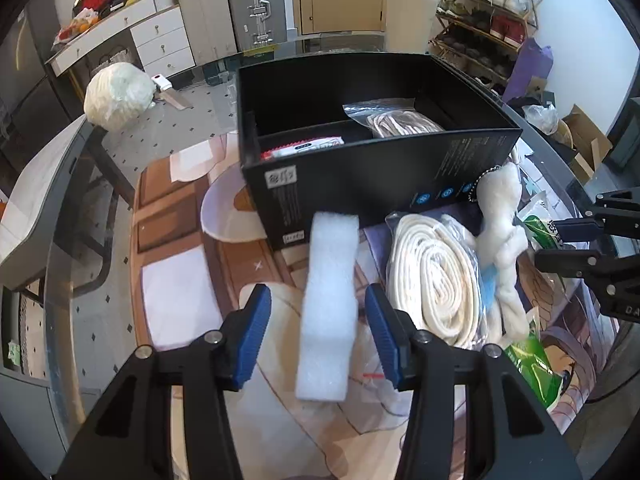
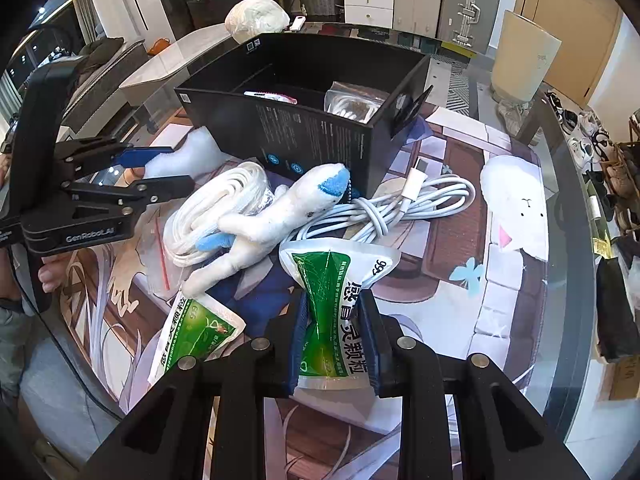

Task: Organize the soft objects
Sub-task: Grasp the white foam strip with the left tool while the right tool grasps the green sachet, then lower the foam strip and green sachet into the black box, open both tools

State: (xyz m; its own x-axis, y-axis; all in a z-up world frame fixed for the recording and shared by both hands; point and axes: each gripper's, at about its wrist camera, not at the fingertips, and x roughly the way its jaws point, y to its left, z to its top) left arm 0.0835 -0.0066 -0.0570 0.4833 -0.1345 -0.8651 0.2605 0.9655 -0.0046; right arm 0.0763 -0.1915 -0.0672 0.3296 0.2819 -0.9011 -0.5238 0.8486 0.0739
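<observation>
My left gripper (image 1: 318,320) is open around a white foam block (image 1: 328,304) that lies on the mat in front of the black box (image 1: 360,176); the pads do not touch it. My right gripper (image 2: 334,328) is shut on a green medicine pouch (image 2: 336,304). A second green pouch (image 2: 196,328) lies to its left. A white plush toy (image 2: 272,216) lies over a bagged white rope coil (image 2: 216,208). The box holds a bagged rope (image 1: 400,120) and a red-and-white packet (image 1: 304,146).
A white charging cable (image 2: 400,204) lies right of the plush toy by the box corner. The printed mat (image 2: 480,248) covers a round glass table whose edge (image 2: 568,240) curves at right. A chair (image 1: 36,200) stands at the left.
</observation>
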